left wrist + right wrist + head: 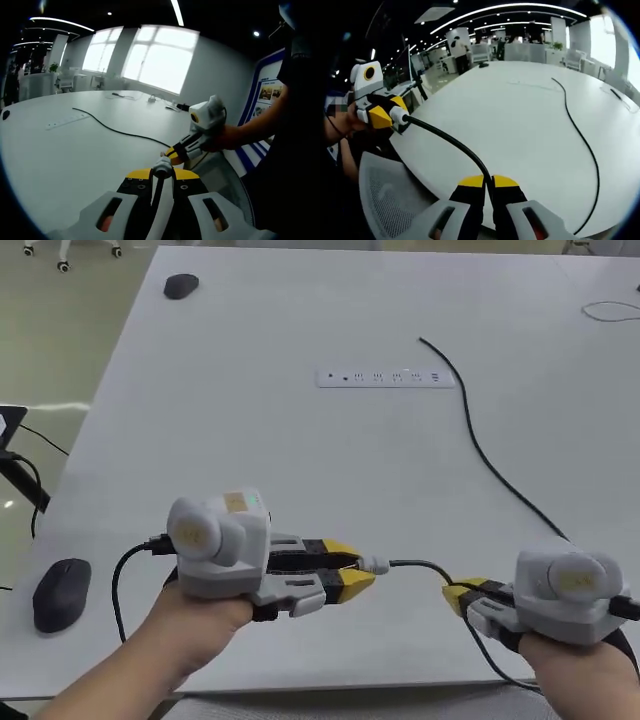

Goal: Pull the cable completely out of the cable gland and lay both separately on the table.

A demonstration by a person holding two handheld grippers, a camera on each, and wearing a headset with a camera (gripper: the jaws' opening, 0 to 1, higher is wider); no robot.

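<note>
Head view, lower left: a mouse [62, 592] lies near the left edge of the desk [300, 450]. Lower centre: the left hand-held gripper [357, 568], over the desk's near edge, has its jaws closed on the cable gland [374, 565]. The cable [415, 564], seated in the gland, arcs rightward to the right hand-held gripper [452, 593], which is clamped on it. Farther right, the cable slants toward a power strip [385, 378] at upper centre, and bare desk lies between.
</note>
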